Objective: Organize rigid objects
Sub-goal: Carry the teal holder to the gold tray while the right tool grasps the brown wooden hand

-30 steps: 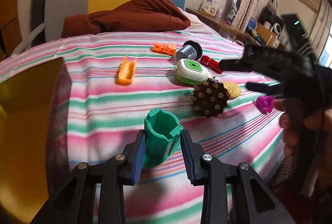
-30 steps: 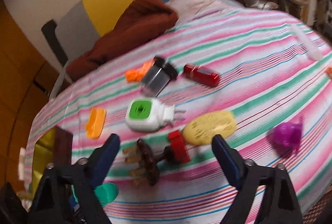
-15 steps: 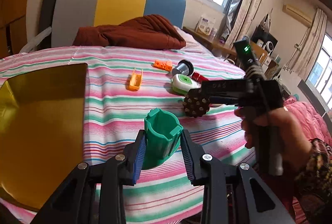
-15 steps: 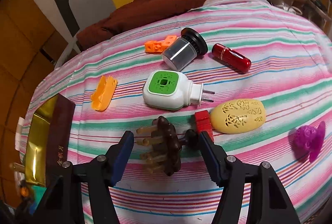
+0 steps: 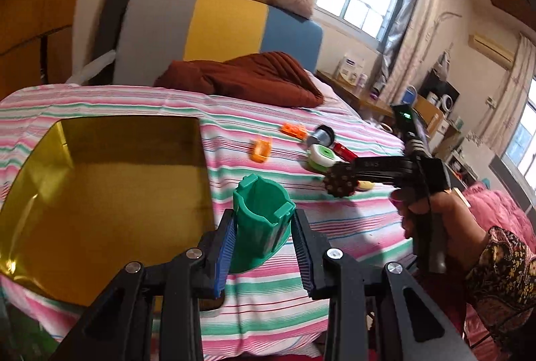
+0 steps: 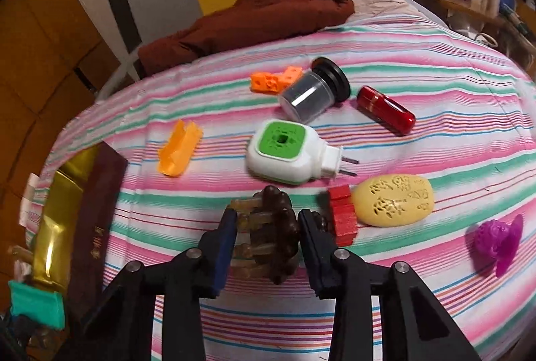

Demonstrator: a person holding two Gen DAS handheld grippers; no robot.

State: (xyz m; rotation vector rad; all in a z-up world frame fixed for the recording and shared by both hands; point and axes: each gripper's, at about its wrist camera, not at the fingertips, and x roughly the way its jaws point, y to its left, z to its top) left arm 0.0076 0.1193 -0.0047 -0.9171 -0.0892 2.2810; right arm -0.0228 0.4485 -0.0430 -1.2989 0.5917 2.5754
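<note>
My left gripper [image 5: 261, 247] is shut on a green plastic cup [image 5: 259, 220], held upright above the striped bedspread just right of a gold tray [image 5: 100, 193]. My right gripper [image 6: 268, 233] points down at a brown studded massager [image 6: 278, 227] with amber pegs. Its jaws are closing and both pads touch the massager's sides. In the left wrist view the massager [image 5: 340, 182] sits at the tip of the right gripper, which a hand [image 5: 432, 220] holds.
On the bedspread lie a green-and-white plug-in [image 6: 284, 153], an orange clip [image 6: 179, 153], an orange block [image 6: 271, 81], a black-lidded jar [image 6: 311, 93], a red capsule [image 6: 385, 110], a yellow oval [image 6: 393, 200], a red block [image 6: 341, 217] and a purple figure [image 6: 499, 240]. A brown blanket [image 6: 261, 16] lies behind.
My right gripper's jaws have come in from wide apart onto the brown massager. My left gripper has carried the green cup leftward, bringing the gold tray fully into view.
</note>
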